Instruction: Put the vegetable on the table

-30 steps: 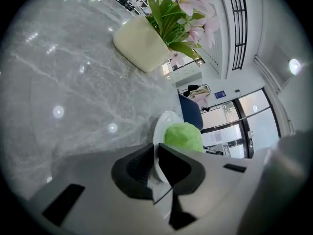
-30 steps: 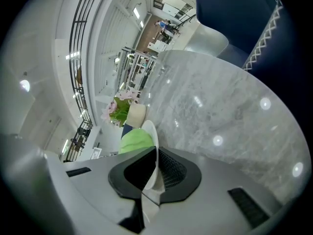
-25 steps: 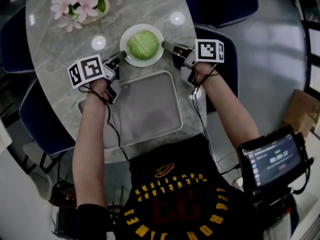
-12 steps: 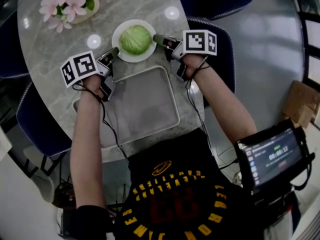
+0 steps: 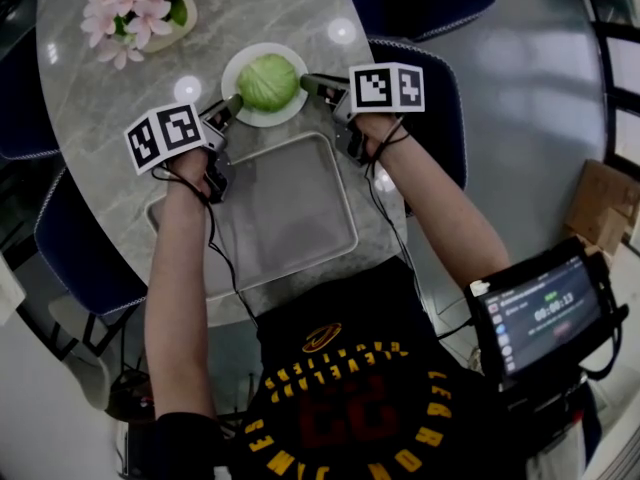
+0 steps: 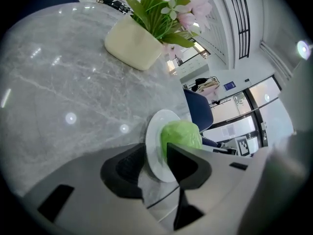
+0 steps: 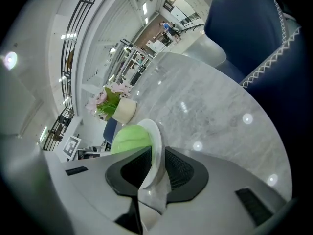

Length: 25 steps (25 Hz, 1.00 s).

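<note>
A grey marble worktop (image 5: 300, 13) stood on a pale, glossy floor (image 5: 540, 118), with dark blue chairs (image 5: 440, 88) drawn round it. Nearest lay a grey tray (image 5: 290, 218). Just beyond it sat a white plate (image 5: 234, 66) carrying the cabbage (image 5: 268, 81). The left hand-held gripper (image 5: 231, 104) had the plate's left rim between its jaws, which were opening, pads clear of it. The right hand-held gripper (image 5: 309, 81) pinched the right rim. At the far left stood a pot of pink flowers (image 5: 140, 8).

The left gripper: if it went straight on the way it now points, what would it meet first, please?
Probably the white plate: its rim stands between the opening tongs of the left gripper, and the cabbage lies just beyond.
</note>
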Each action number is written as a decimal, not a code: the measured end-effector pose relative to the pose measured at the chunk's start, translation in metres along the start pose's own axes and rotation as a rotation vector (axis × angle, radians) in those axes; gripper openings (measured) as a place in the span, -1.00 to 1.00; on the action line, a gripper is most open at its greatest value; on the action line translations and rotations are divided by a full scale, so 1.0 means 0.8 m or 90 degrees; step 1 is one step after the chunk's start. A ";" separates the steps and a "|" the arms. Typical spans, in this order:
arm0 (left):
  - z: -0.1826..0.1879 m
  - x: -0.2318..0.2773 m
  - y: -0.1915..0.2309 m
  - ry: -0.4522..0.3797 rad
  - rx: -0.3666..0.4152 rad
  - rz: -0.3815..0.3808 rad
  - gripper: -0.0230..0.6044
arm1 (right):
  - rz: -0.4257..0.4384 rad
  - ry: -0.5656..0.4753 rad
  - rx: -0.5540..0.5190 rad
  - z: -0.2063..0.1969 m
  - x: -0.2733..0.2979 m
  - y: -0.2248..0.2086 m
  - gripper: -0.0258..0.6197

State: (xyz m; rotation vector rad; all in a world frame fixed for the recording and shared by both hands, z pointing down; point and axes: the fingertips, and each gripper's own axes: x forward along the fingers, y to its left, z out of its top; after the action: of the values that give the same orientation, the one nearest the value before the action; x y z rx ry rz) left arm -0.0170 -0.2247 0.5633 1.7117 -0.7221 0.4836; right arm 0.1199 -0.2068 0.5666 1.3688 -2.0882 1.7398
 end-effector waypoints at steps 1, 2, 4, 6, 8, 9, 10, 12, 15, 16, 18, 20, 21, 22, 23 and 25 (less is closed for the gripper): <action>0.000 -0.001 0.001 -0.004 0.006 0.008 -0.48 | -0.004 0.000 -0.002 -0.001 -0.001 -0.002 -0.70; 0.000 -0.002 0.002 -0.007 0.012 0.014 -0.44 | -0.007 0.000 -0.004 -0.001 -0.002 -0.003 -0.70; 0.002 -0.005 0.004 -0.012 0.019 0.021 -0.34 | -0.010 -0.003 -0.006 -0.001 -0.003 -0.005 -0.70; 0.004 -0.007 0.008 -0.014 0.025 0.028 -0.29 | -0.009 -0.012 -0.007 0.002 -0.004 -0.003 -0.70; 0.004 -0.012 0.014 -0.020 0.027 0.031 -0.28 | 0.001 -0.031 -0.006 0.007 -0.005 0.002 -0.70; 0.005 -0.015 0.015 -0.026 0.021 0.023 -0.28 | 0.010 -0.044 -0.004 0.011 -0.006 0.006 -0.70; 0.006 -0.019 0.015 -0.034 0.010 0.007 -0.28 | 0.021 -0.057 -0.002 0.015 -0.007 0.011 -0.70; 0.011 -0.029 0.013 -0.061 -0.015 -0.026 -0.28 | 0.038 -0.080 -0.004 0.023 -0.009 0.022 -0.70; 0.024 -0.050 0.015 -0.120 -0.020 -0.034 -0.28 | 0.055 -0.099 -0.020 0.030 -0.012 0.036 -0.70; 0.028 -0.057 0.014 -0.138 -0.017 -0.035 -0.28 | 0.060 -0.101 -0.024 0.030 -0.012 0.040 -0.70; 0.034 -0.069 0.007 -0.164 -0.012 -0.042 -0.28 | 0.068 -0.102 -0.029 0.029 -0.013 0.048 -0.70; 0.036 -0.079 -0.003 -0.184 0.004 -0.050 -0.28 | 0.075 -0.103 -0.032 0.029 -0.012 0.055 -0.70; 0.036 -0.083 -0.008 -0.191 0.016 -0.052 -0.28 | 0.080 -0.104 -0.030 0.028 -0.012 0.059 -0.70; 0.034 -0.087 -0.013 -0.197 0.029 -0.054 -0.28 | 0.085 -0.106 -0.028 0.028 -0.012 0.063 -0.70; 0.031 -0.091 -0.018 -0.203 0.044 -0.054 -0.28 | 0.091 -0.109 -0.024 0.028 -0.012 0.067 -0.70; 0.024 -0.099 -0.028 -0.213 0.078 -0.057 -0.28 | 0.103 -0.113 -0.022 0.026 -0.012 0.075 -0.70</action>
State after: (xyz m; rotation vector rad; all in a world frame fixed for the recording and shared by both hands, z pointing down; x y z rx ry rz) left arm -0.0599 -0.2226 0.4908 1.9558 -0.8635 0.1827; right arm 0.0946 -0.2221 0.5099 1.4301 -2.3711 1.6862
